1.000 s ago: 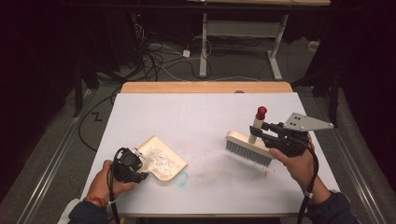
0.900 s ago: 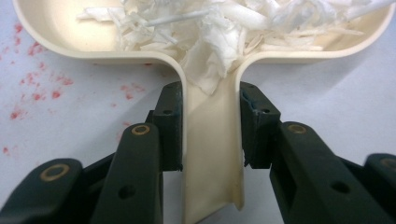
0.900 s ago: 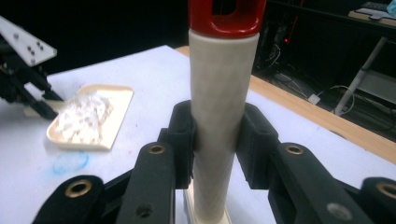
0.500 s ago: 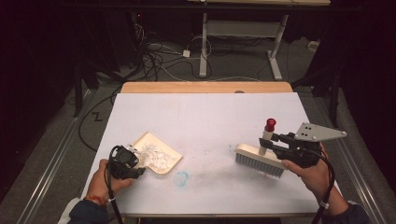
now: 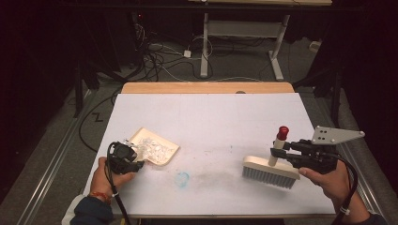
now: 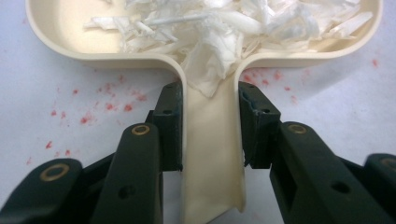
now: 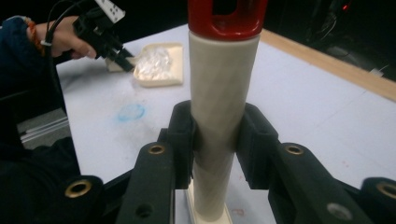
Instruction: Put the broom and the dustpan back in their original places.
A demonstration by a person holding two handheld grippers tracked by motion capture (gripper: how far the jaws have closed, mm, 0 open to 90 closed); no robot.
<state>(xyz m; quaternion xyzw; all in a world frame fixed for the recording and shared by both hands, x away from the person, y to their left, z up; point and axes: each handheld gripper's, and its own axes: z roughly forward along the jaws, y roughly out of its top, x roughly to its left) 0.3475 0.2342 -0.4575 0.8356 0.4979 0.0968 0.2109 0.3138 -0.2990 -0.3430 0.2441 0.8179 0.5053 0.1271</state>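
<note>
A cream dustpan [image 5: 157,146] holding white shredded scraps [image 6: 224,23] lies at the table's front left. My left gripper [image 5: 127,158] is shut on the dustpan's handle [image 6: 212,154], its jaws pressing both sides. At the front right a cream brush [image 5: 271,172] with grey bristles rests on the table, its handle [image 7: 219,107] upright with a red tip [image 5: 282,132]. My right gripper [image 5: 281,151] is shut on that handle. The dustpan [image 7: 159,63] and the left gripper [image 7: 122,58] also appear far off in the right gripper view.
A blue smudge [image 5: 182,178] marks the white table top [image 5: 211,117] between dustpan and brush. Small red specks [image 6: 93,107] dot the surface around the dustpan handle. A wooden strip [image 5: 206,87] runs along the far edge. Cables and a desk frame lie on the floor beyond.
My right gripper has carried the brush to the right and toward the front edge, and set it lower on the table. The left gripper and dustpan have stayed nearly in place.
</note>
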